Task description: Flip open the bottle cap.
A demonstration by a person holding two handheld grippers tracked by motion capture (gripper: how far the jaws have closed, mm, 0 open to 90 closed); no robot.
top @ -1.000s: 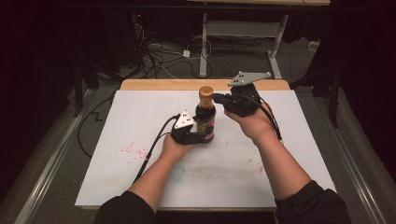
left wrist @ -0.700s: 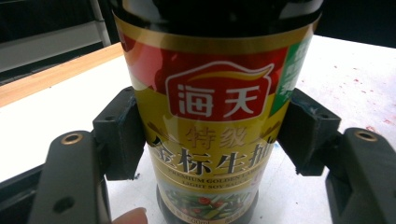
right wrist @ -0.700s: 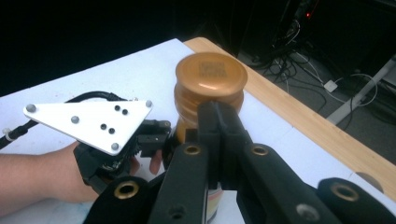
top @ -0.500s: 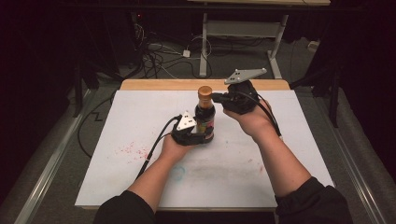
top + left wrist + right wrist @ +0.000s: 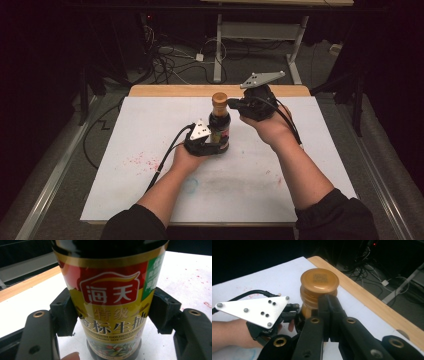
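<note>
Two hand-held grippers are seen at one soy sauce bottle (image 5: 219, 129), which stands upright on the white worktop (image 5: 125, 135), near the middle and somewhat toward the far edge.

Left hand-held gripper (image 5: 209, 146): clamped on the bottle's lower body. In the left gripper view both pads (image 5: 63, 312) are pressed against the sides of the red and gold label (image 5: 110, 295), one on each side. A fingertip (image 5: 71, 356) is visible at the bottom edge of that view. The bottle's base is set on the worktop surface.

Right hand-held gripper (image 5: 233, 103): held level at cap height, coming in from the right-edge side. Its jaws are closed together, with nothing gripped between them. In the right gripper view the closed tips (image 5: 329, 305) are seen right at the neck just under the amber cap (image 5: 319, 279); contact cannot be confirmed. The cap is seated on the bottle, with a printed code on its top.

The left gripper's white three-cornered plate (image 5: 254, 309) is seen beside the bottle in the right gripper view, with its black cable (image 5: 167, 155) trailing toward the near edge. Red speckles (image 5: 142, 161) are marked on the worktop toward the left edge. A bare wooden strip (image 5: 165, 90) is exposed along the far edge.
</note>
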